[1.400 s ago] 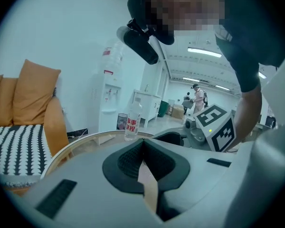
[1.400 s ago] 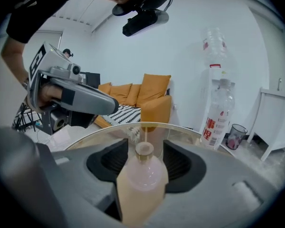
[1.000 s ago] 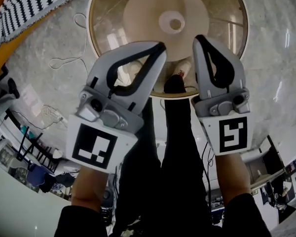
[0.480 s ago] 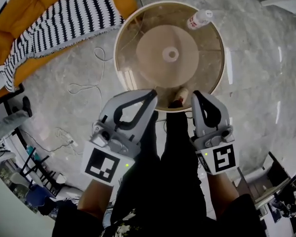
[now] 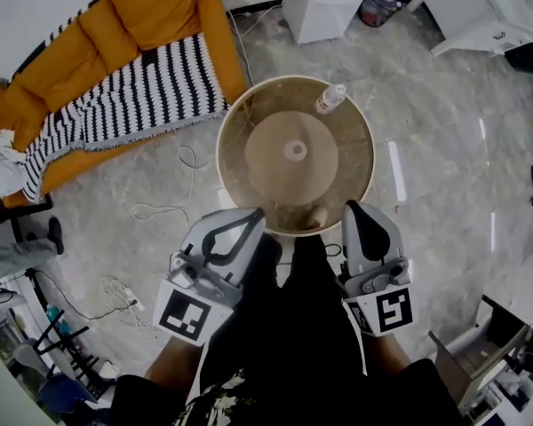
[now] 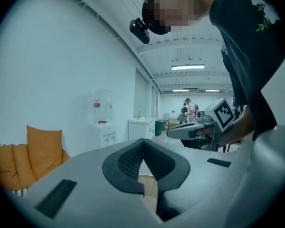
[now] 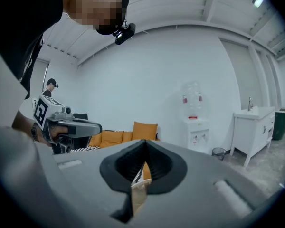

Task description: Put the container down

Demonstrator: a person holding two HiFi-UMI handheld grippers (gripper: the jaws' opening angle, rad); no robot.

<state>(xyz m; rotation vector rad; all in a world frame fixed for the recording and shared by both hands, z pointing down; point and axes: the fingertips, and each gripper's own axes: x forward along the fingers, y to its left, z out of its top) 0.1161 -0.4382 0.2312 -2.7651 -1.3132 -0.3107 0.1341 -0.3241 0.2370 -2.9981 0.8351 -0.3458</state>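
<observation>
Head view, change: both grippers are higher than a second ago. The table (image 5: 219,153) looks smaller and farther below, and the whole room has come into sight around it.
Head view, left gripper (image 5: 256,216): jaws together, empty.
Head view, right gripper (image 5: 354,209): jaws together, empty.
Head view, bottle (image 5: 330,98): on the table top near its far rim, beyond both tips and well apart from them. It was cut off at the frame's top edge a second ago.
Head view, in the way: the table's near rim lies under the tips. A shoe (image 5: 316,217) shows between the grippers.
Head view, around: sofa (image 5: 151,7) and striped blanket (image 5: 129,105) far left of the left gripper, white cable (image 5: 173,207) nearer it, white cabinet (image 5: 324,7) past the table.
Left gripper view: pads meet at the tips with nothing between. The right gripper is level to the right, a dispenser (image 6: 101,122) ahead left, a distant person (image 6: 188,109) ahead.
Right gripper view: pads closed and empty. The left gripper is at the left, a bin (image 7: 218,152) ahead right.
Count: two grippers, one table, one bottle, one sofa, one blanket, one dispenser, one bin.
</observation>
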